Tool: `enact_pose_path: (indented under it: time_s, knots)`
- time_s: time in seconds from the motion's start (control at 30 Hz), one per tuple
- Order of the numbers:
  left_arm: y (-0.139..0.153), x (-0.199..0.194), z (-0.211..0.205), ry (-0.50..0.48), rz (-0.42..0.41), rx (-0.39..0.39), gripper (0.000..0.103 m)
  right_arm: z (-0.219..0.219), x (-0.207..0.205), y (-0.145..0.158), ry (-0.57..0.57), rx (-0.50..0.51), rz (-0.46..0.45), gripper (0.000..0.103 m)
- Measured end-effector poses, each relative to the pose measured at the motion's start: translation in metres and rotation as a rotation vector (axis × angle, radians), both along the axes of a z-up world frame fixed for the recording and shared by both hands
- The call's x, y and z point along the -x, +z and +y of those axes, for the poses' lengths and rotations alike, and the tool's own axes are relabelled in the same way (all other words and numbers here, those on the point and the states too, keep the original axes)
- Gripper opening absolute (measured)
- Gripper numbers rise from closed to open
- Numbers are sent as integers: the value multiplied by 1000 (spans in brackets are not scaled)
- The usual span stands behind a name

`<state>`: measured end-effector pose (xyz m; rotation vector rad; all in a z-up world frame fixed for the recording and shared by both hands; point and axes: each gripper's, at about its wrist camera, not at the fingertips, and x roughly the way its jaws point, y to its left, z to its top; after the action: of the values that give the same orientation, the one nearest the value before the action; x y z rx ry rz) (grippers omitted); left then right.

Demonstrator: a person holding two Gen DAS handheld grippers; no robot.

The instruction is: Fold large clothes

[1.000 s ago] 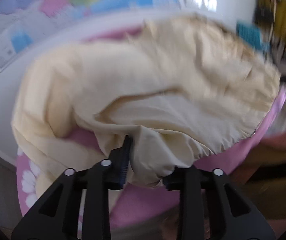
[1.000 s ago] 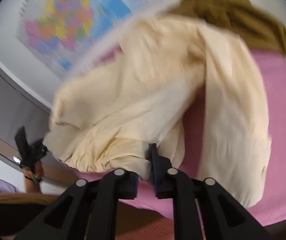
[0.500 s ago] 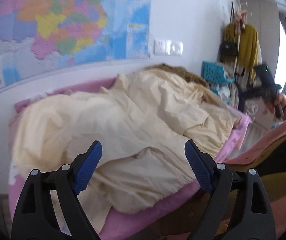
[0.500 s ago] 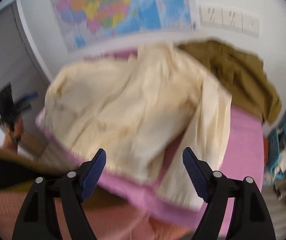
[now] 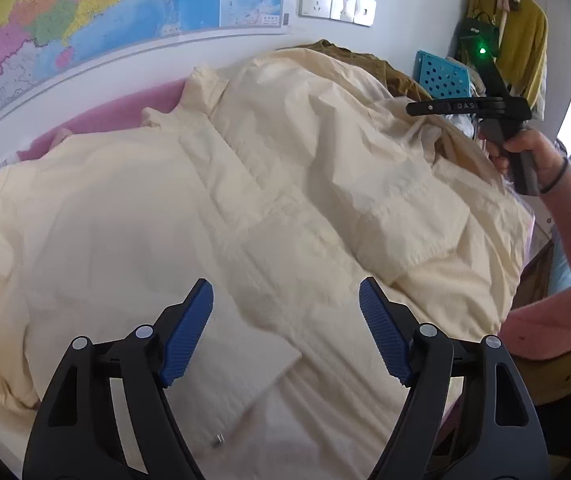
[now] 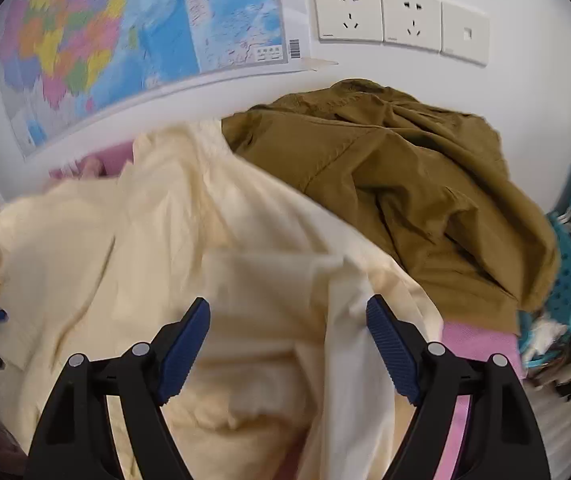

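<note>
The cream garment (image 5: 213, 200) lies spread over the pink bed (image 5: 125, 104), just below the wall map (image 5: 85, 20). A brown jacket (image 6: 385, 184) is bunched beside it. Above the garment, the left tongs (image 5: 285, 312) are closing with nothing between them; the right tongs (image 6: 287, 328) gape released.

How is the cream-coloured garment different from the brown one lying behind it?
The cream garment is pale and lies spread wide over the front of the pink bed cover; the brown garment is dark olive-brown and sits bunched in a heap by the wall. The cream garment overlaps the brown garment's near edge, hiding part of it. Both are large, wrinkled and not yet folded, and neither is being gripped.
</note>
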<state>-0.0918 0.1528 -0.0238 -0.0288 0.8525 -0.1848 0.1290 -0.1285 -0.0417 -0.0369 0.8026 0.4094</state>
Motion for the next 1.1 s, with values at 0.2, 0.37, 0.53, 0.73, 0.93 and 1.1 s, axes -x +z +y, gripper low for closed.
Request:
enact_pose_path:
  time_s: [0.2,0.37,0.53,0.73,0.93,1.1]
  knots:
    - [13,-24,1,-10,6,-18,75,12,-29,-19,27,54,102,34]
    - [20,-44,-4,-38,6,-60,76,5,-18,5,22,55,15,7]
    - [20,-71,-6,-13,3,-106,79,-13,-10,54,-21,11,-112,7]
    - [5,-97,6,34,33,-103,79,-6,-26,41,-17,62,-33,55]
    - [8,-115,20,64,18,-58,79,43,-32,63,69,148,-180,66]
    - [11,-128,17,64,14,-36,79,72,-77,50,81,272,-130,3]
